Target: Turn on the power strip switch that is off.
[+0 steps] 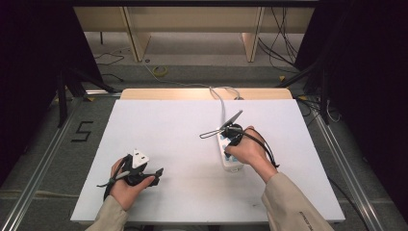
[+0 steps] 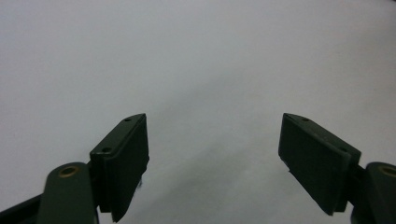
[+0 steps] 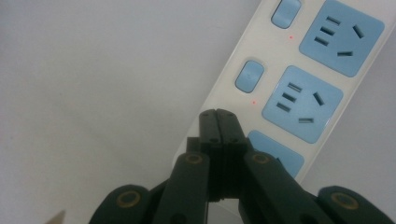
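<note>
Closed black jaws over a white power strip.

Right gripper (image 3: 217, 114) pressed together, tips resting at the edge of the smooth plastic power strip (image 3: 299, 84) with square blue sockets and rounded switches. Left gripper (image 2: 215, 154) spread apart over the plain matte white table (image 2: 196, 56), well aside.

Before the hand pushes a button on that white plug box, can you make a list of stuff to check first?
1. Right gripper jaws closed together to form a poking tip: ok.
2. Tip over the power strip, at its edge near the switch row: ok.
3. Tip lined up on a blue switch: not ok, it sits below that switch.
4. Small red lights glow beside two switches: ok.
5. Left gripper open with nothing between its jaws, over bare table: ok.
6. Strip's cord plugged in somewhere: cannot tell.
</note>
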